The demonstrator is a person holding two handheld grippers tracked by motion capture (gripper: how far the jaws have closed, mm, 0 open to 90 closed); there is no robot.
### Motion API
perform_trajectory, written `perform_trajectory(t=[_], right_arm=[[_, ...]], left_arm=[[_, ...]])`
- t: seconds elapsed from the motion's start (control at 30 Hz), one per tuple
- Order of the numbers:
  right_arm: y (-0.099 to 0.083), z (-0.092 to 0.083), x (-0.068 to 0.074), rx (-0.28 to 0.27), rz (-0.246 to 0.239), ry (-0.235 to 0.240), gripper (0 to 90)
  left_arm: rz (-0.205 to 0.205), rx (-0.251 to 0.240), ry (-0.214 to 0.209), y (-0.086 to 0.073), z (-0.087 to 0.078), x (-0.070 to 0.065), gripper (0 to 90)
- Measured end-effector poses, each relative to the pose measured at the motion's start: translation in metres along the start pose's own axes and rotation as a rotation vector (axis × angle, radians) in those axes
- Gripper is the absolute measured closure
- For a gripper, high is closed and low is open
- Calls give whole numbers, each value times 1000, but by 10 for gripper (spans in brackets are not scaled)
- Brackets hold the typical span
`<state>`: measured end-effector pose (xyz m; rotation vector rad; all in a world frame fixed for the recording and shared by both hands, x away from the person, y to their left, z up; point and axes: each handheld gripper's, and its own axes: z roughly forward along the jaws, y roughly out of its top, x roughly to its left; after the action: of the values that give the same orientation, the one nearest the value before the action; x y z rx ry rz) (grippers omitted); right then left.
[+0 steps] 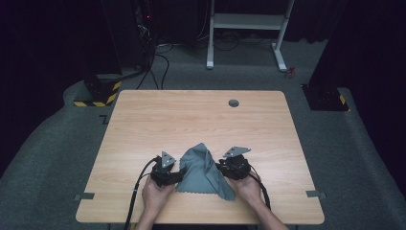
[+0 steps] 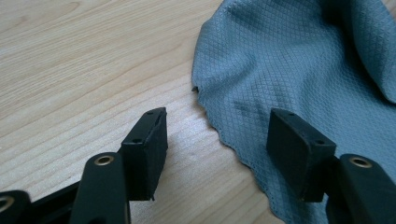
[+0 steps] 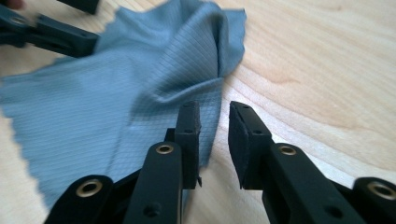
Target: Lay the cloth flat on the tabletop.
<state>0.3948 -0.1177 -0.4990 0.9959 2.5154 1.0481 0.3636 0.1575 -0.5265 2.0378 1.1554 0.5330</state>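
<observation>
A grey-blue cloth [image 1: 203, 170] lies rumpled near the front edge of the wooden table [image 1: 191, 115], between my two grippers. My left gripper [image 1: 179, 173] is at the cloth's left side. In the left gripper view its jaws stand wide, one over bare wood and one over the cloth [image 2: 289, 60], so the left gripper [image 2: 217, 126] straddles the scalloped edge without pinching it. My right gripper [image 1: 221, 166] is at the cloth's right side. In the right gripper view the right gripper [image 3: 215, 114] shows a narrow gap, its left jaw over the cloth [image 3: 140, 79], nothing pressed between the pads.
A round cable hole [image 1: 233, 103] sits near the table's far edge. Grey tape marks [image 1: 84, 196] lie at the front corners. Behind the table stand a white desk frame [image 1: 249, 24] and a yellow-and-black striped base [image 1: 98, 93]. The left gripper [image 3: 51, 35] appears far off in the right gripper view.
</observation>
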Motion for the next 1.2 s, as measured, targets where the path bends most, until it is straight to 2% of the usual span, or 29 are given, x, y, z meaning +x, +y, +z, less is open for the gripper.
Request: perform_trajectory(t=[0.17,0.23,0.3,0.43,0.67,0.77,0.83,1.0,1.03,1.07,1.13,1.17,1.2], right_arm=[[0,14,-2,25,22,9,734],[1,20,-2,40,23,17,785],[2,21,-1,33,14,22,887],[2,18,-2,26,5,19,895],[2,2,-10,-1,-1,-19,900],[5,-7,-18,-22,-1,-57,900],[6,-9,-19,-25,6,-65,900],[13,-32,-31,-89,10,-133,900],[13,-32,-31,-89,10,-133,900],[15,-39,-31,-122,4,-139,900],[16,-41,-24,-138,-20,-109,899],[16,-41,-24,-138,-20,-109,899],[13,-37,-8,-127,-83,-80,899]], left_arm=[[-1,0,2,0,0,0,386],[0,0,2,0,0,0,385],[-1,0,2,0,0,0,385],[-1,0,2,0,0,0,385],[0,-1,2,0,0,0,385],[-2,-1,4,0,0,-1,385],[-2,-1,5,0,0,-1,385],[-2,-1,5,0,0,-1,385],[-2,-1,5,0,0,-1,385],[-3,-1,5,0,0,-1,385],[-3,-1,5,0,0,-1,385],[-3,-1,5,0,0,-1,385],[-3,-1,5,0,0,-1,385]])
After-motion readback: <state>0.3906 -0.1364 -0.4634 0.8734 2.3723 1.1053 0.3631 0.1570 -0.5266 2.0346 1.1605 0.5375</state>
